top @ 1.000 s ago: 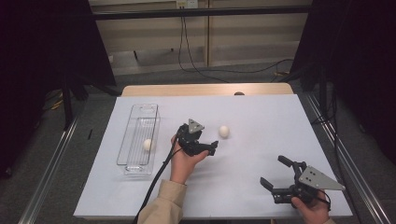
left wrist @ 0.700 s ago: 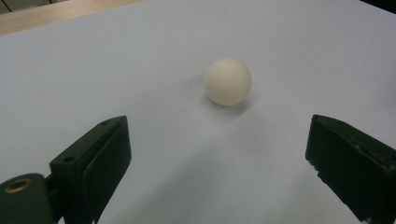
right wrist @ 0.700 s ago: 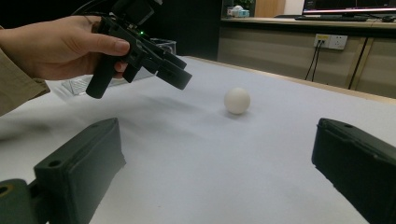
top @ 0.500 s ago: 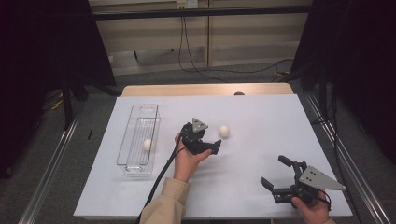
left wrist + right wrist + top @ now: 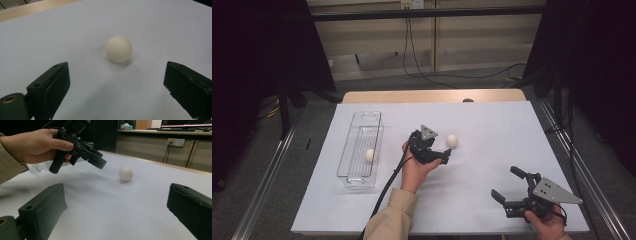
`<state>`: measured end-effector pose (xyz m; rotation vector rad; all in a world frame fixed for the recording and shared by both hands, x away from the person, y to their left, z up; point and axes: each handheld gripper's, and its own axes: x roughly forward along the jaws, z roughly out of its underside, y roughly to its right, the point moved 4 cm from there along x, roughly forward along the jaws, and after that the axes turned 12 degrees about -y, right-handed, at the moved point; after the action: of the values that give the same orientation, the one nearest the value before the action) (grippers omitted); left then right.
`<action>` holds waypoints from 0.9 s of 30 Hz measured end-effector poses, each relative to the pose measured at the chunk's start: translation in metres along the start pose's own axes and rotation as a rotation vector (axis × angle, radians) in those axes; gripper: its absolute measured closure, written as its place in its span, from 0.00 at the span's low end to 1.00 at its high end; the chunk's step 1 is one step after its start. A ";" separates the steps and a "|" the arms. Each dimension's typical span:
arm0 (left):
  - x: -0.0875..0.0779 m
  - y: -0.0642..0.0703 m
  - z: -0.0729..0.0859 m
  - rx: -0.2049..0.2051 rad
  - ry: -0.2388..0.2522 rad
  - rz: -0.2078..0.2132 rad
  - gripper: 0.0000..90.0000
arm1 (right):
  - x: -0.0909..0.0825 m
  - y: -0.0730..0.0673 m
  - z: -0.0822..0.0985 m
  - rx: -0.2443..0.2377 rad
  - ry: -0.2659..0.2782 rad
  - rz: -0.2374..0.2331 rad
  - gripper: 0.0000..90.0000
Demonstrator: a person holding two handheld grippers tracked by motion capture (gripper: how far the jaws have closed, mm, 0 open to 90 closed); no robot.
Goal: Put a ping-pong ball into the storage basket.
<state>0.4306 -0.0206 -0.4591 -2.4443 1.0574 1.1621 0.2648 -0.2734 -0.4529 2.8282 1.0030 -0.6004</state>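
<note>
Just ahead of the open left gripper (image 5: 443, 156) fingers (image 5: 50, 87), apparently untouched: white ball (image 5: 118, 48)

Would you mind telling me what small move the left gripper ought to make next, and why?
Probably ease the left gripper forward and down until the ball sits between its jaws, then close. The jaws stand open and point at the ball, which lies on the white table just ahead of them, untouched. Another ball already lies in the clear bin.
</note>
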 end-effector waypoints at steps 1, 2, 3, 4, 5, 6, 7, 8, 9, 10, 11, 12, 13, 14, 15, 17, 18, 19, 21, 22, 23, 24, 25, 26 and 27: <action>0.000 0.000 0.000 -0.002 0.000 0.000 0.08 | 0.000 0.000 0.000 0.000 0.000 0.000 0.02; 0.000 0.000 -0.001 -0.001 -0.001 -0.002 0.08 | 0.000 0.000 0.000 0.003 -0.001 0.001 0.02; 0.001 0.001 -0.001 0.000 0.000 -0.002 0.08 | 0.000 0.000 0.000 0.004 -0.001 0.001 0.02; 0.001 0.001 -0.001 0.002 -0.001 -0.004 0.08 | 0.000 0.000 0.000 0.007 0.002 -0.001 0.02; 0.001 0.001 -0.002 0.006 -0.004 -0.004 0.08 | 0.000 0.000 0.000 0.008 0.003 -0.001 0.02; 0.001 0.001 -0.002 0.005 -0.001 -0.005 0.08 | 0.000 0.000 0.000 0.008 0.004 0.000 0.02; 0.002 0.001 -0.002 0.003 0.000 -0.006 0.08 | 0.000 0.000 0.000 0.008 0.003 0.000 0.02; 0.002 0.002 -0.003 0.001 0.000 -0.003 0.08 | 0.000 0.000 0.000 0.009 0.003 0.001 0.02; 0.003 0.002 -0.003 0.003 0.000 -0.003 0.08 | 0.000 0.000 0.000 0.012 0.005 0.000 0.02; 0.004 0.002 -0.003 0.004 -0.002 -0.004 0.08 | 0.000 0.000 0.000 0.012 0.006 0.001 0.02; 0.004 0.002 -0.003 0.003 0.000 -0.007 0.08 | 0.000 0.000 0.000 0.012 0.006 0.001 0.02; 0.004 0.001 -0.003 0.003 -0.001 -0.008 0.08 | 0.000 0.000 0.000 0.012 0.007 0.001 0.02; 0.005 0.001 -0.004 0.003 -0.004 -0.009 0.08 | 0.000 0.000 0.000 0.012 0.006 0.000 0.02; 0.006 0.001 -0.004 0.000 -0.003 -0.008 0.08 | 0.000 0.000 0.000 0.011 0.005 0.000 0.02; 0.007 0.001 -0.004 -0.004 -0.001 -0.006 0.08 | 0.000 0.000 0.000 0.009 0.004 -0.001 0.02; 0.008 0.001 -0.004 0.004 -0.005 -0.007 0.08 | 0.000 0.000 0.000 0.009 0.003 -0.002 0.02; 0.008 0.002 -0.004 -0.001 -0.001 -0.005 0.08 | 0.000 0.000 0.000 0.009 0.003 -0.002 0.02; 0.009 0.002 -0.004 0.002 0.000 -0.007 0.08 | 0.000 0.000 0.000 0.009 0.003 -0.001 0.02; 0.010 0.002 -0.004 0.004 -0.004 -0.006 0.08 | 0.000 0.000 0.000 0.010 0.004 -0.001 0.02; 0.010 0.002 -0.005 -0.001 -0.002 -0.007 0.08 | 0.000 0.000 0.000 0.011 0.006 -0.001 0.02; 0.011 0.002 -0.005 -0.001 -0.003 -0.007 0.08 | 0.000 0.000 0.000 0.011 0.005 -0.001 0.02; 0.011 0.003 -0.006 -0.002 -0.003 -0.005 0.08 | 0.000 0.000 0.000 0.012 0.005 -0.001 0.02; 0.012 0.003 -0.006 -0.002 -0.002 -0.004 0.08 | 0.000 0.000 0.000 0.011 0.005 -0.002 0.02; 0.012 0.003 -0.007 0.004 -0.005 -0.007 0.08 | 0.000 0.000 0.000 0.010 0.005 -0.002 0.02; 0.012 0.003 -0.007 0.007 -0.007 -0.008 0.08 | 0.000 0.000 0.000 0.010 0.005 -0.002 0.02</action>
<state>0.4374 -0.0323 -0.4632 -2.4355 1.0466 1.1620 0.2646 -0.2733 -0.4525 2.8389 1.0072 -0.6000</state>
